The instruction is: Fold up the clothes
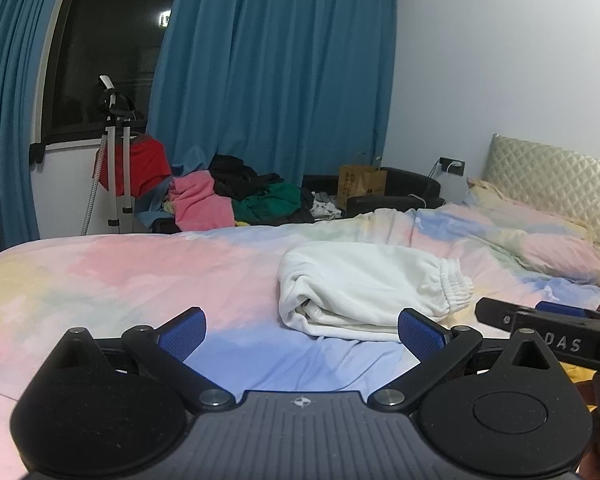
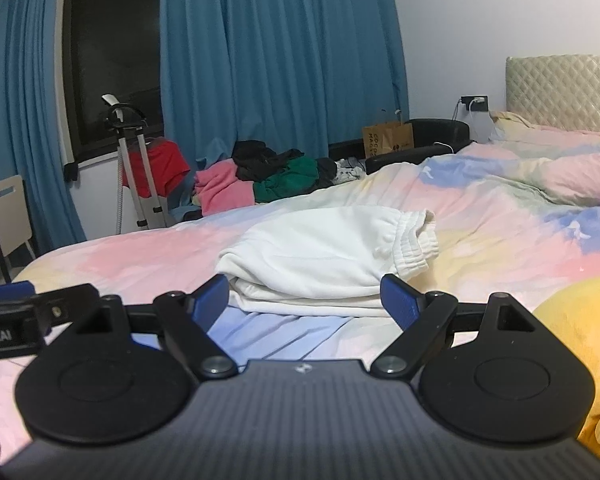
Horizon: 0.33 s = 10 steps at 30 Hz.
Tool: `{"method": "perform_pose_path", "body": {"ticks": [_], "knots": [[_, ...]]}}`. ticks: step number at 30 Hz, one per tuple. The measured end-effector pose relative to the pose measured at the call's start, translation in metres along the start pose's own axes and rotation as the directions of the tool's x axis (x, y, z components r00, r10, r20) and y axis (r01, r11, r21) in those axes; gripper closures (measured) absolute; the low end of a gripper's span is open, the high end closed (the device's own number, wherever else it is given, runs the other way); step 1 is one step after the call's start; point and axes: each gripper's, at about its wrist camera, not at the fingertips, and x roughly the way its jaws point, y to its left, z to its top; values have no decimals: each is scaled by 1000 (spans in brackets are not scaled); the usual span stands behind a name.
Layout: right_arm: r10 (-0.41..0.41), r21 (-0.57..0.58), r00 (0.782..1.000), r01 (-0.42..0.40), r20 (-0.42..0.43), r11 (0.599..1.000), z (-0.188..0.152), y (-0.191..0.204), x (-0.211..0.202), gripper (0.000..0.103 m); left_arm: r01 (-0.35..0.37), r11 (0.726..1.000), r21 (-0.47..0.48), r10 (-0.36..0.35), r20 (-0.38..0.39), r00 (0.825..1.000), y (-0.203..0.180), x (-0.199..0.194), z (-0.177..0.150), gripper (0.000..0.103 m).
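Both jaws stand wide and empty: left gripper (image 1: 302, 330), right gripper (image 2: 305, 300). Just ahead lies the white garment (image 2: 320, 256), folded on the pastel bed (image 1: 120, 272). I would check its edges are square before fetching from the clothes pile (image 2: 260, 176).

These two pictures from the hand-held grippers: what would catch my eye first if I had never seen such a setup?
First, the folded white garment lying in the middle of the pastel bed cover, just beyond the open right gripper and, in the other view, the open left gripper. Next, the tall blue curtains behind, with a heap of pink, black and green clothes below them past the far edge of the bed.
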Motion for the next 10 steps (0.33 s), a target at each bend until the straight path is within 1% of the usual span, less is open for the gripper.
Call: {"method": "perform_pose_path", "body": {"ticks": [10], "knots": [[-6,-31,1000,6,2,1000,0,6,0,19,0,1000,15,0,11,1000,-2,-5,1,0]]}}
